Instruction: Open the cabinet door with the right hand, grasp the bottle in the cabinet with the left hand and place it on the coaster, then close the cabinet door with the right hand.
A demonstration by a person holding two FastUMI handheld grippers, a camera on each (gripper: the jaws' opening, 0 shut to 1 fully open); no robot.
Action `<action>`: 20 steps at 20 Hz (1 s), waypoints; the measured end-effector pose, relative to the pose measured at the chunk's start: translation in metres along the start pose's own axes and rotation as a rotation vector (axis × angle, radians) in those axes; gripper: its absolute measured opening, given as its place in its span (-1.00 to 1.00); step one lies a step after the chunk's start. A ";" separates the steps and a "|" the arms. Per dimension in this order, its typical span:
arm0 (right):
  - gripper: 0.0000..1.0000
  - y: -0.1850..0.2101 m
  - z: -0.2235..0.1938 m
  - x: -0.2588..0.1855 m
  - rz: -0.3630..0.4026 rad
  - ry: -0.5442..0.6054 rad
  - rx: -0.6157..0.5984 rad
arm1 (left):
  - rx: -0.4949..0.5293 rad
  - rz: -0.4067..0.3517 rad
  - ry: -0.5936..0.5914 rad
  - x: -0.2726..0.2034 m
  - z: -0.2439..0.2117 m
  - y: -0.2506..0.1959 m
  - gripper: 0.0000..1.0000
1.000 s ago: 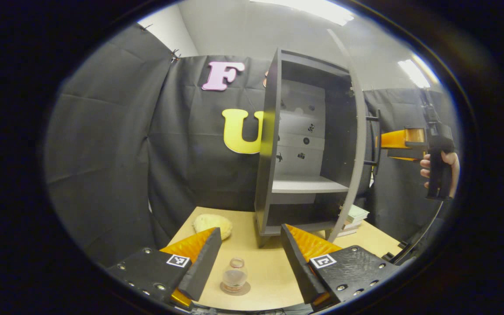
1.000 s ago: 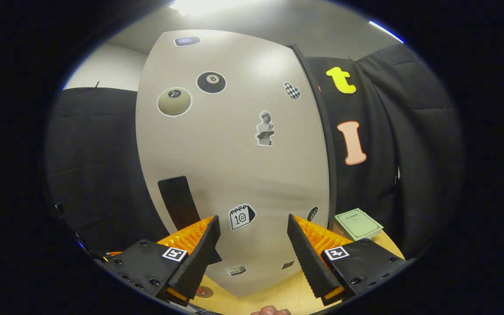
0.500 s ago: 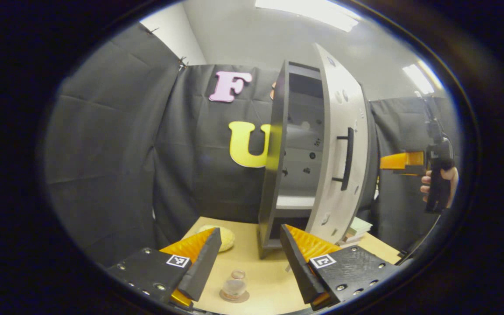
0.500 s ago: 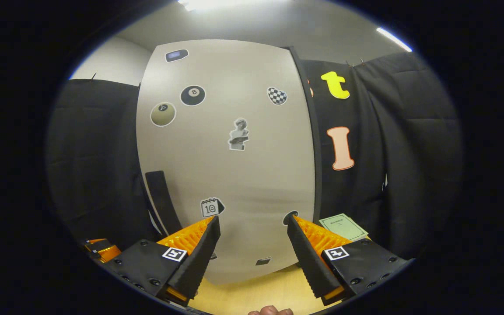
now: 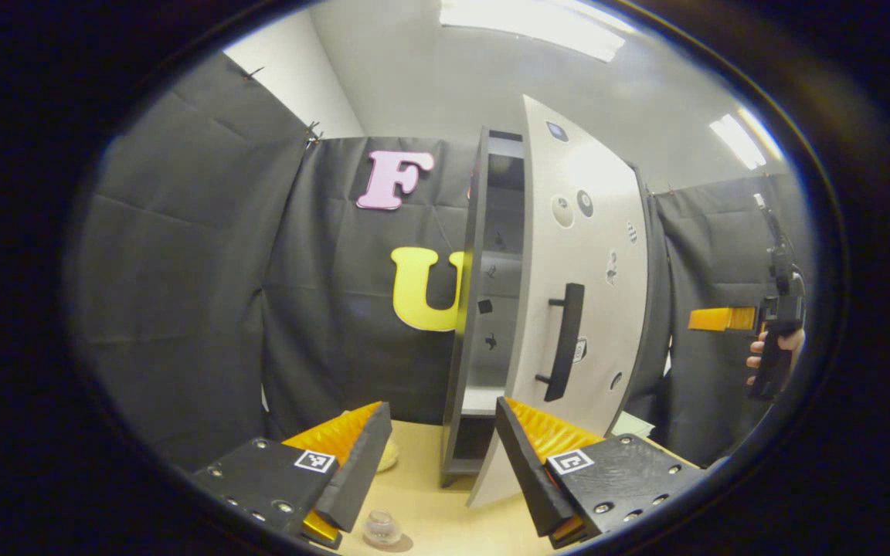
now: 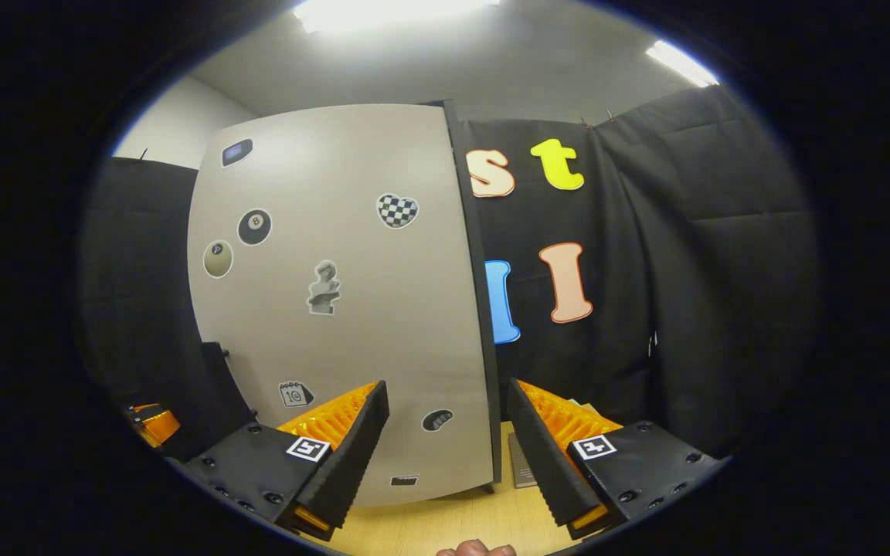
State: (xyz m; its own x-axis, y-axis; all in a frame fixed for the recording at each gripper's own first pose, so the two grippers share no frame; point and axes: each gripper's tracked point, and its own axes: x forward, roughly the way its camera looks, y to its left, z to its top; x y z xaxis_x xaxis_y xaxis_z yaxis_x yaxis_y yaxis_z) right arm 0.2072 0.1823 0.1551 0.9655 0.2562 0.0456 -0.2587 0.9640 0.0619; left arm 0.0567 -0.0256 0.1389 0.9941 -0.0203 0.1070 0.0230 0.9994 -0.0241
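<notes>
The dark grey cabinet (image 5: 467, 324) stands on the wooden table (image 5: 429, 510), its pale sticker-covered door (image 5: 592, 255) a narrow gap from shut. The door's black handle (image 5: 562, 341) faces me. A small clear bottle (image 5: 381, 527) stands upright on a round coaster (image 5: 395, 543) low between my left gripper's fingers, well below them. My left gripper (image 5: 441, 463) is open and holds nothing. My right gripper (image 6: 445, 440) is open in front of the door (image 6: 337, 309); in the left gripper view the right gripper (image 5: 723, 318) is held by a hand, right of the door and apart from it.
A pale yellow lump (image 5: 389, 455) lies on the table left of the cabinet. A green booklet (image 5: 634, 423) lies right of the cabinet base. Black cloth walls close in the booth on all sides. A fingertip (image 6: 476, 548) shows at the lower edge.
The door has swung from wide open to nearly shut. My right gripper has drawn back from it. The left gripper has pulled back, so the bottle sits lower in its view.
</notes>
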 end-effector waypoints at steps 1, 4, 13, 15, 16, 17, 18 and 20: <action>0.96 -0.004 0.003 0.000 0.002 -0.004 0.009 | -0.001 -0.011 -0.007 0.002 0.006 -0.007 0.62; 0.96 -0.020 0.009 -0.003 -0.008 -0.003 0.007 | 0.043 -0.027 0.005 0.010 0.018 -0.022 0.67; 0.96 -0.068 -0.012 -0.023 -0.082 0.012 -0.006 | 0.098 -0.068 0.039 0.029 0.012 -0.062 0.63; 0.96 -0.083 -0.021 -0.024 -0.107 0.028 -0.004 | 0.075 -0.071 0.051 0.030 0.005 -0.071 0.68; 0.96 -0.089 -0.026 -0.025 -0.111 0.035 0.002 | 0.067 -0.065 0.056 0.031 0.003 -0.069 0.73; 0.86 -0.091 -0.028 -0.025 -0.108 0.037 0.008 | 0.062 -0.062 0.061 0.030 0.001 -0.072 0.62; 0.96 -0.093 -0.029 -0.025 -0.104 0.039 0.009 | 0.059 -0.063 0.059 0.029 -0.002 -0.076 0.63; 0.96 -0.096 -0.032 -0.024 -0.094 0.040 0.004 | 0.049 -0.083 0.041 0.028 -0.005 -0.084 0.62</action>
State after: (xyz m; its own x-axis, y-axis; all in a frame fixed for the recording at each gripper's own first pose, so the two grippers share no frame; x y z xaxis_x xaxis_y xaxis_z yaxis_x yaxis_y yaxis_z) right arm 0.2097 0.0858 0.1164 0.9859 0.1676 -0.0005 -0.1672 0.9836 0.0678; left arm 0.0835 -0.1104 0.1386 0.9925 -0.1031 0.0659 0.1012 0.9944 0.0321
